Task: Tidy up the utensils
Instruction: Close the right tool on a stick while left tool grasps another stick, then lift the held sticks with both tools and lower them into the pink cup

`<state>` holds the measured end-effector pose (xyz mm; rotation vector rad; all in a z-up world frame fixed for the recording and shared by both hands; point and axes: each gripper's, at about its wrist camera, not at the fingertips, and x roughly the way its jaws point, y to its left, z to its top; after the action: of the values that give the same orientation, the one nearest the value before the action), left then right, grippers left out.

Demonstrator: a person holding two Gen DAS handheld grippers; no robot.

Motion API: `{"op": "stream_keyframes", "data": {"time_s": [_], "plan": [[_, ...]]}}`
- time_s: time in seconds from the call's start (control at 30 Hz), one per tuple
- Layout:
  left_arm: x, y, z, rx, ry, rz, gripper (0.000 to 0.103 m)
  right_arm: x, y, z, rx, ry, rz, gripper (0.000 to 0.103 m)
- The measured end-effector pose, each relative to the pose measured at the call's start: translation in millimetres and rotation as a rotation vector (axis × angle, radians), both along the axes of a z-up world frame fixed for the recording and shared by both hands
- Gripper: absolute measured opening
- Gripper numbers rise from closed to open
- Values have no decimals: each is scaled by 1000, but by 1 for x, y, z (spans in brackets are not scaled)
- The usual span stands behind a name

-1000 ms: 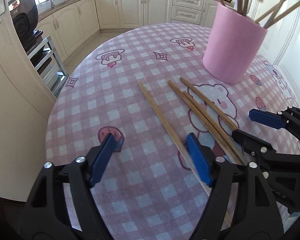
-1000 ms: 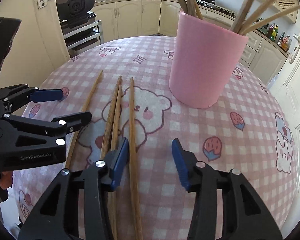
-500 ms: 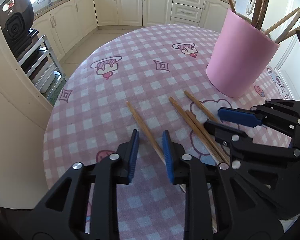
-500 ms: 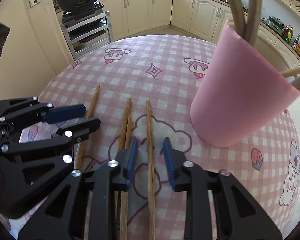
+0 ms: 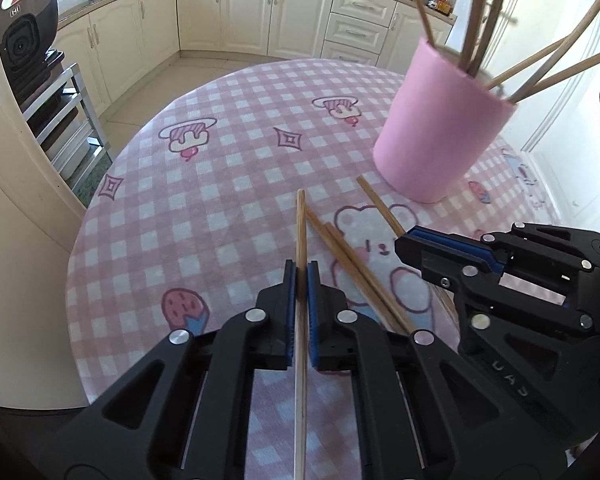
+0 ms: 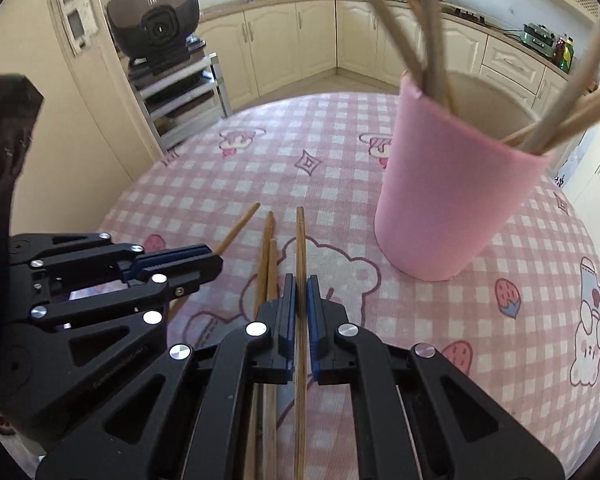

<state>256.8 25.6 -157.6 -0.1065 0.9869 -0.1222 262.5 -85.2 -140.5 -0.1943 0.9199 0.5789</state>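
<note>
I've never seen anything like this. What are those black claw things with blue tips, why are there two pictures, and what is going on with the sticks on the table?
The claws are hand-held two-finger grippers, one in each of a person's hands, each with a camera looking along its fingers. One picture comes from the left gripper, the other from the right gripper; each also shows its partner at the side. Both are shut, each on one wooden chopstick: the left chopstick and the right chopstick. Two loose wooden chopsticks lie between them on the round table's pink checked cartoon cloth. A tall pink cylindrical holder with more chopsticks inside stands just beyond them.
</note>
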Motion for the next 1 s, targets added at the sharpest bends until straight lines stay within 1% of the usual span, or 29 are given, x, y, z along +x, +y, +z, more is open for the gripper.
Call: {"op": "stream_keyframes", "data": {"time_s": [0.13, 0.23, 0.43, 0.53, 0.7, 0.83, 1.0], "plan": [[-14, -2, 25, -29, -52, -20, 6, -17, -13, 23, 58, -32, -1, 4], [-27, -7, 48, -47, -100, -37, 6, -29, -20, 41, 77, -83, -7, 4], [-60, -12, 99, -64, -227, -62, 5, -58, -40, 89, 144, -201, -31, 4], [-75, -14, 120, -59, -283, -79, 5, -73, -50, 110, 163, -259, -45, 4], [-95, -20, 142, -63, -344, -111, 5, -94, -65, 130, 159, -349, -71, 4], [-103, -24, 151, -59, -384, -121, 5, -97, -70, 135, 156, -373, -79, 4], [-104, -32, 159, -63, -396, -143, 5, -105, -79, 144, 174, -433, -97, 4]]}}
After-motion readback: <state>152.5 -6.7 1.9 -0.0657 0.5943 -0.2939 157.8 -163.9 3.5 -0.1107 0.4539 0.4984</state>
